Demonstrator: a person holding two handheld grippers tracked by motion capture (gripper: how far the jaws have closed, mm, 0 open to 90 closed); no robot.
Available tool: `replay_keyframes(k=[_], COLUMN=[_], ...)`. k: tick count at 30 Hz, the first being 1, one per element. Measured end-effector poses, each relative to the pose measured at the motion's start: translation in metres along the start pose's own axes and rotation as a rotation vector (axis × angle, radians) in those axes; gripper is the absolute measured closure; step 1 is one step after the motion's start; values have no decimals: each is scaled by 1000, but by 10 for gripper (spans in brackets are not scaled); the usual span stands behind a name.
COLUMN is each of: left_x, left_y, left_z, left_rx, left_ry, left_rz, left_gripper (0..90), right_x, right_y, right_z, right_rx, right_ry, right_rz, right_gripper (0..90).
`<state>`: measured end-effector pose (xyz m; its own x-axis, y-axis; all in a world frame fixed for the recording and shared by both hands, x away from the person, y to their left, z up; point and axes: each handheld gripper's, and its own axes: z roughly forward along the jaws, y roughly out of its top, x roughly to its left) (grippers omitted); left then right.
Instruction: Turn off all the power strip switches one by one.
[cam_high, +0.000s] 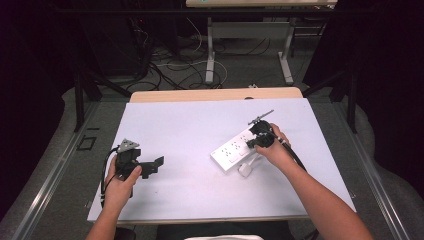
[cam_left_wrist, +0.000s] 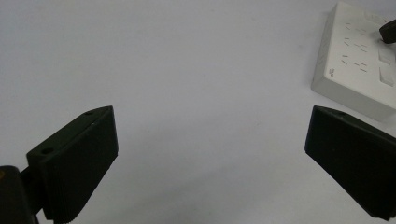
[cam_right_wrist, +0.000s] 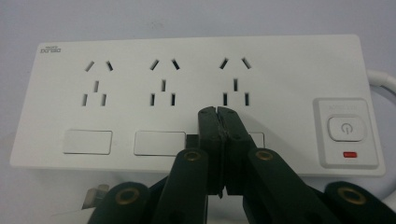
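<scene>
The right hand-held gripper (cam_right_wrist: 218, 114), jaws pressed together, is poking a switch on the power strip (cam_right_wrist: 280, 60) while the left hand-held gripper (cam_left_wrist: 208, 154) is waiting spread wide over the tabletop (cam_left_wrist: 187, 70)

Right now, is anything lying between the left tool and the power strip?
Nothing visible does. The left tool is open over bare table, and the power strip lies ahead to its right. The shut right tool is already on the strip.
</scene>
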<state>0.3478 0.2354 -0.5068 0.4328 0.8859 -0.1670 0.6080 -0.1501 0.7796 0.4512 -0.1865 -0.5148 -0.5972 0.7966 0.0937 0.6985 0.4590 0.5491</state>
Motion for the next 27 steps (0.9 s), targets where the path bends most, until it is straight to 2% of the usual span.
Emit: replay_keyframes(k=[6,7,8,9,11,12,13,16,20,24,27], left_x=[0,0,0,0,0,0,0,0,0,0,0], left_y=[0,0,0,0,0,0,0,0,0,0,0], left_z=[0,0,0,0,0,0,0,0,-1,0,-1], left_rx=[0,0,0,0,-1,-1,-4,-5,-3,-7,-7], left_ry=[1,0,1,1,1,2,1,2,2,1,2], left_rz=[0,0,1,1,0,1,0,0,2,2,2], left_gripper=[28,28,28,28,28,28,28,28,28,28,28], right_x=[0,0,0,0,0,0,0,0,-1,-1,-1], right_y=[0,-1,0,-1,-1,-1,0,0,0,-1,0], right_z=[0,1,-2,1,0,1,0,0,2,3,2], right_rx=[4,-14,27,-16,-6,-18,6,1,22,-4,20], right_ry=[-5,3,-6,4,3,10,-4,-1,11,18,14], right_rz=[0,-9,-16,-12,-7,-8,-12,-17,-12,-19,-14], right_gripper=[893,893,893,893,898,900,900,900,900,900,900])
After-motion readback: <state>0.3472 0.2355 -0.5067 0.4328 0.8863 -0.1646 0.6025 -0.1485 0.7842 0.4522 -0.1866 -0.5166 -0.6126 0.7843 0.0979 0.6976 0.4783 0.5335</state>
